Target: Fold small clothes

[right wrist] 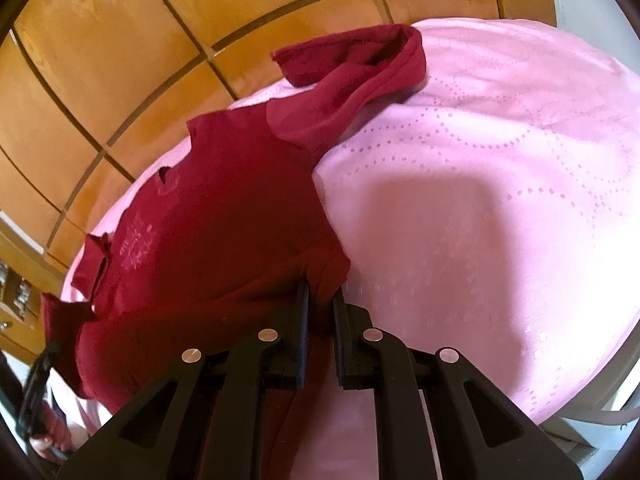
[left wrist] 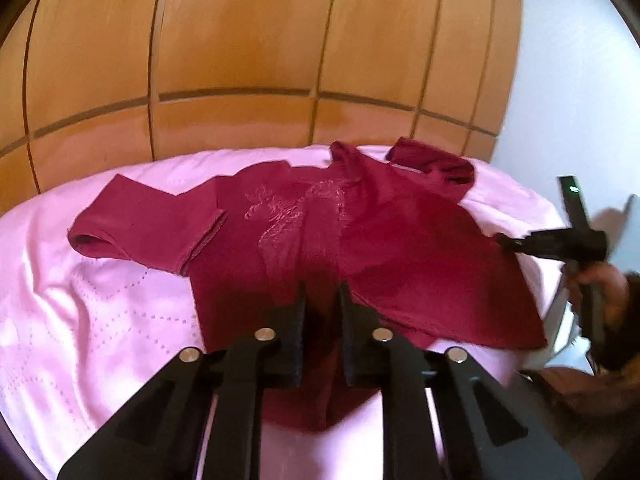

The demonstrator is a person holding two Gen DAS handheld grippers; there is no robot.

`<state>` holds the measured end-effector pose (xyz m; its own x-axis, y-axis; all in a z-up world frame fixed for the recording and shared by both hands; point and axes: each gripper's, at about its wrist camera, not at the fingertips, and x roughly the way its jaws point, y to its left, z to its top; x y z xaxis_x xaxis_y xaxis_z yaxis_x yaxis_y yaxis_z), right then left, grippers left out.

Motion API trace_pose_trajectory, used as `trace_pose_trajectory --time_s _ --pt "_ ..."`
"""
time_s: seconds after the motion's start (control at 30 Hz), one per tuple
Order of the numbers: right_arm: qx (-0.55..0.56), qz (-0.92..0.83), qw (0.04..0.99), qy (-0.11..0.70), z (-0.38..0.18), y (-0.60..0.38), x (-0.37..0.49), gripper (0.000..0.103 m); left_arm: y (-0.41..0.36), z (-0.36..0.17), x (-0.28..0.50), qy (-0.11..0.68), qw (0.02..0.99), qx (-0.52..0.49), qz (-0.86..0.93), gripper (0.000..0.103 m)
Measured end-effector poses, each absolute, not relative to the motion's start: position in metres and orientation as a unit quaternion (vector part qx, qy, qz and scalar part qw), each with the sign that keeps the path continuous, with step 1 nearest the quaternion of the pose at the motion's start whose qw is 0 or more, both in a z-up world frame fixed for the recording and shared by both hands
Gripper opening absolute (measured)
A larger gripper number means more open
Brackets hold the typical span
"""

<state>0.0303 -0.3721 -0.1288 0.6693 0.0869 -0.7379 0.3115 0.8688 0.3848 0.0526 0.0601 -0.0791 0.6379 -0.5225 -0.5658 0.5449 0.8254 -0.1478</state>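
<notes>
Maroon shirt [left wrist: 304,240] lies on the pink bedspread [left wrist: 100,320]; left tool [left wrist: 323,296] and right tool [right wrist: 320,300] each pinch its hem, bare bedspread rightward.

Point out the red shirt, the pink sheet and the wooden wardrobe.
red shirt [left wrist: 400,240]: left wrist view, chest fabric.
pink sheet [right wrist: 500,200]: right wrist view, bare dotted area.
wooden wardrobe [left wrist: 240,40]: left wrist view, door panel.
</notes>
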Motion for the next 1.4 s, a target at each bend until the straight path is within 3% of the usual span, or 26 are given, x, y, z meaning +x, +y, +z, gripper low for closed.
trace_pose_trajectory --time_s 0.23,0.27,0.3,0.33,0.37,0.4,0.7,1.1,1.13,1.2,1.27,1.3,1.33,1.4 --pt "0.244 -0.061 0.878 0.407 -0.132 -0.371 0.034 0.01 0.099 -0.098 0.023 0.338 0.895 0.03 -0.29 0.015" --pt "0.242 -0.061 0.879 0.407 -0.131 -0.37 0.034 0.018 0.101 -0.102 0.024 0.345 0.893 0.028 -0.286 0.03" --pt "0.24 -0.065 0.879 0.406 -0.131 -0.371 0.035 0.039 0.106 -0.105 0.024 0.351 0.894 0.023 -0.279 0.043" --pt "0.238 -0.074 0.88 0.403 -0.129 -0.372 0.035 0.051 0.111 -0.106 0.025 0.352 0.897 0.015 -0.267 0.068" --pt "0.238 -0.091 0.885 0.39 -0.126 -0.375 0.032 0.061 0.116 -0.105 0.027 0.347 0.902 0.004 -0.256 0.081" --pt "0.24 -0.1 0.89 0.375 -0.122 -0.378 0.029 0.061 0.12 -0.102 0.03 0.341 0.907 -0.009 -0.249 0.084" --pt "0.21 -0.082 0.914 0.337 -0.095 -0.365 0.052 0.061 0.134 -0.092 0.116 0.344 0.928 -0.066 -0.126 0.098" --pt "0.137 -0.02 0.929 0.343 -0.102 -0.304 0.114 0.061 0.036 -0.135 0.22 0.402 0.894 0.164 -0.111 0.1" --pt "0.129 -0.021 0.928 0.349 -0.107 -0.301 0.119 0.061 0.037 -0.139 0.224 0.404 0.893 0.161 -0.112 0.1" --pt "0.124 -0.027 0.924 0.361 -0.118 -0.299 0.124 0.061 0.045 -0.142 0.228 0.414 0.892 0.133 -0.12 0.087" --pt "0.128 -0.032 0.917 0.377 -0.133 -0.3 0.128 0.062 0.057 -0.144 0.232 0.426 0.891 0.101 -0.12 0.055" --pt "0.13 -0.032 0.917 0.375 -0.137 -0.301 0.128 0.065 0.065 -0.141 0.233 0.423 0.894 0.082 -0.123 0.049" --pt "0.131 -0.029 0.919 0.37 -0.138 -0.3 0.127 0.068 0.068 -0.139 0.234 0.421 0.895 0.074 -0.126 0.028" --pt "0.126 -0.021 0.92 0.371 -0.138 -0.298 0.129 0.071 0.078 -0.134 0.234 0.413 0.9 0.07 -0.12 0.008"
